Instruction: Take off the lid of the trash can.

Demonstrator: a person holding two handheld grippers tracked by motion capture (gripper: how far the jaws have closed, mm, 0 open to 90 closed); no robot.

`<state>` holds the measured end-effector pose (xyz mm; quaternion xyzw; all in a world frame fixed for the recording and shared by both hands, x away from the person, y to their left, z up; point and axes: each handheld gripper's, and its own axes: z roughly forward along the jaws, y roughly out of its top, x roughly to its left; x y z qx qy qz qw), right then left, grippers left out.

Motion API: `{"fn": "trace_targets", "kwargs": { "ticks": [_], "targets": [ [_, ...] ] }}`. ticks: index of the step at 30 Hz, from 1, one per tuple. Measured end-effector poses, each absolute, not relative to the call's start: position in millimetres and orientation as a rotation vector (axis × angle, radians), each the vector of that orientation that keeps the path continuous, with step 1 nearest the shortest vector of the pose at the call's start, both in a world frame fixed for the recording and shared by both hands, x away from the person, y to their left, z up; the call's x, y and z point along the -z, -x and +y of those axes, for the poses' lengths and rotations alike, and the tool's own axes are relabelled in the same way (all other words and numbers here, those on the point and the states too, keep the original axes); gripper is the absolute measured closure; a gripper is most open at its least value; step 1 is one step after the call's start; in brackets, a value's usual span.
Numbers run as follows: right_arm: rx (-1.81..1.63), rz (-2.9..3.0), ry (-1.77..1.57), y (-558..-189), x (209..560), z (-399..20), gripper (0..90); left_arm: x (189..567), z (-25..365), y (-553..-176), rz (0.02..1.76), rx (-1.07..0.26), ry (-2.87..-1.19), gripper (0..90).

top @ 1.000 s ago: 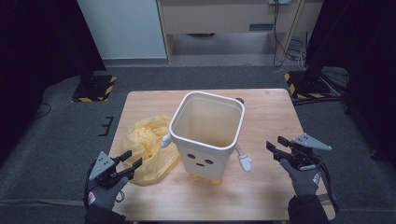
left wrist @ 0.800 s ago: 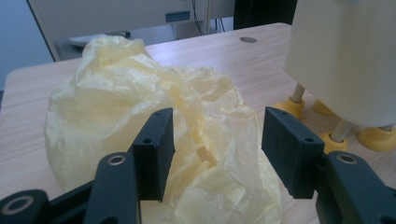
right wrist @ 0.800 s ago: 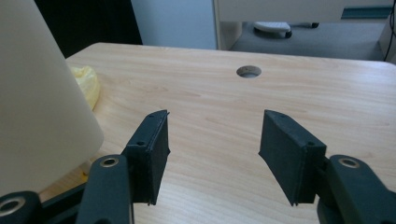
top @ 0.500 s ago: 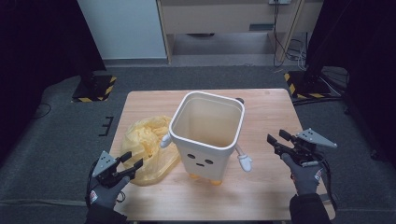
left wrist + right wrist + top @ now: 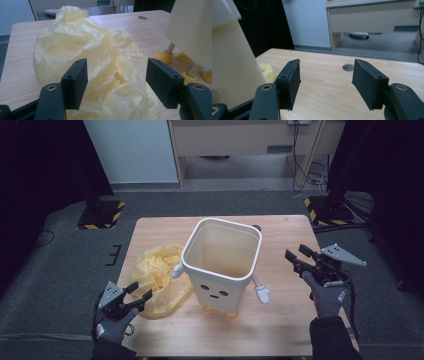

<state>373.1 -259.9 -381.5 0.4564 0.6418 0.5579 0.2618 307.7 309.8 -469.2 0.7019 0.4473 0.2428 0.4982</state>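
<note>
A wooden table (image 5: 165,227) is set on grey carpet (image 5: 65,285) — a white panel (image 5: 130,150) and beige desk (image 5: 240,137) are seen behind, flanked by dark curtains (image 5: 45,165).

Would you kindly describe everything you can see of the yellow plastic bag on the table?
The yellow plastic bag is thin, translucent film, crumpled into a loose, wrinkled heap. It lies on the wooden table at the left of the cream bin, close against its side. The left hand-held gripper points at it, jaws open, having just been opening, with folds between them but not pinched.
</note>
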Motion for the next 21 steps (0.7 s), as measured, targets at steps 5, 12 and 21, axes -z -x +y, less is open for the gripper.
{"fn": "trace_targets", "kwargs": {
  "ticks": [5,12,21],
  "targets": [
    [-1.537,1.723,-1.196,-378,357,-255,38.5,469,309,-308,1.08,-0.58,-1.701,33.4],
    [-1.566,1.719,-1.124,-388,323,-239,37.8,470,309,-308,1.092,-0.57,-1.696,33.0],
    [-1.584,1.747,-1.042,-397,286,-217,36.2,470,309,-308,1.095,-0.563,-1.694,32.8]
  ]
}}
